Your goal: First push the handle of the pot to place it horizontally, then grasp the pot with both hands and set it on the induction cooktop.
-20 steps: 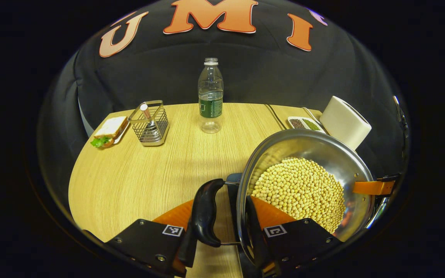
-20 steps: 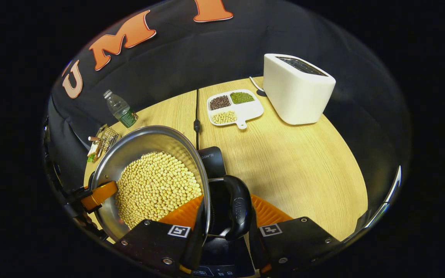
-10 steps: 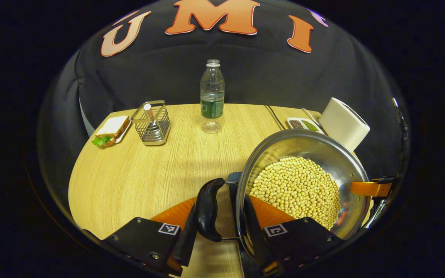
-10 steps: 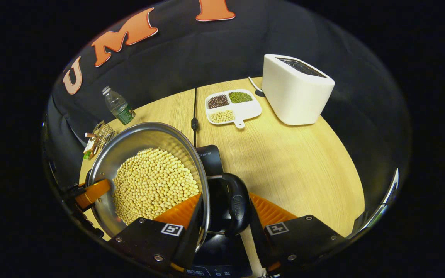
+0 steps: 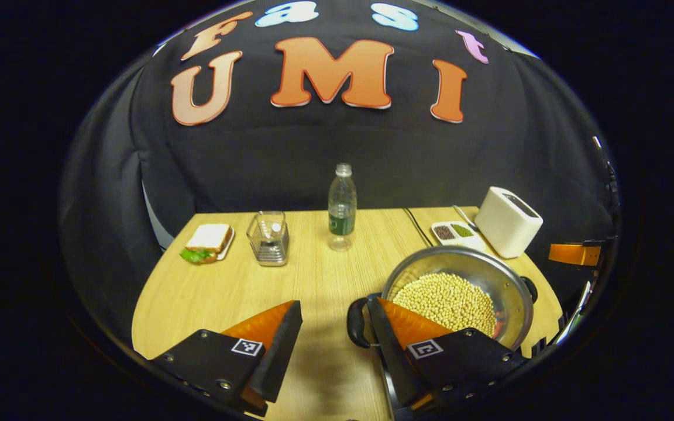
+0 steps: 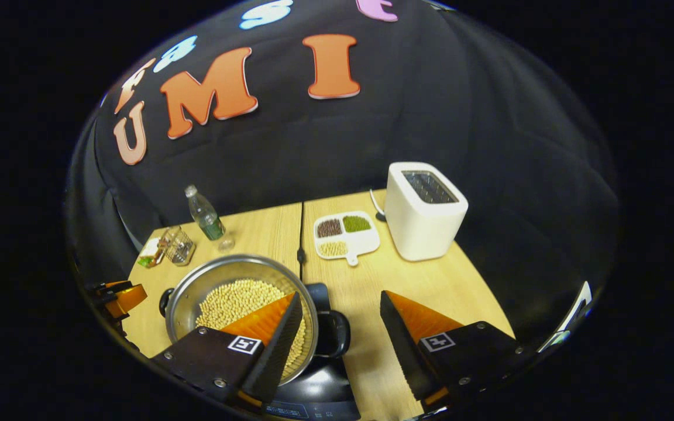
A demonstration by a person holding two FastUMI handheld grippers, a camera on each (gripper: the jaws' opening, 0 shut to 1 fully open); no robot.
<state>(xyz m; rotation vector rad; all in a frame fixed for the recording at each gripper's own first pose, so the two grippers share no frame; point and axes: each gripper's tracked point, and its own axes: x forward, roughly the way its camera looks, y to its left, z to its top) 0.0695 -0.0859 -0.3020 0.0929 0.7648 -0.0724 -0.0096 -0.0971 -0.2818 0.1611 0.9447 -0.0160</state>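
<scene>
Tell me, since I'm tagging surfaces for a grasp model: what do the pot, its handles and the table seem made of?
Pot: polished metal, likely stainless steel; its wall mirrors the soybeans.
Handles: glossy black, probably plastic; smooth moulded loops.
Table: light wood-grain surface, possibly laminate; fine parallel lines, matte.

Left tongs (image 5: 333, 333): black bodies with silver screws and square black-and-white markers; right tongs (image 6: 340, 324) built the same.

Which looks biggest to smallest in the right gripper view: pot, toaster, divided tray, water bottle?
1. pot, though it sits nearest the camera
2. toaster
3. divided tray
4. water bottle, farthest back, so its true size is unsure
</scene>
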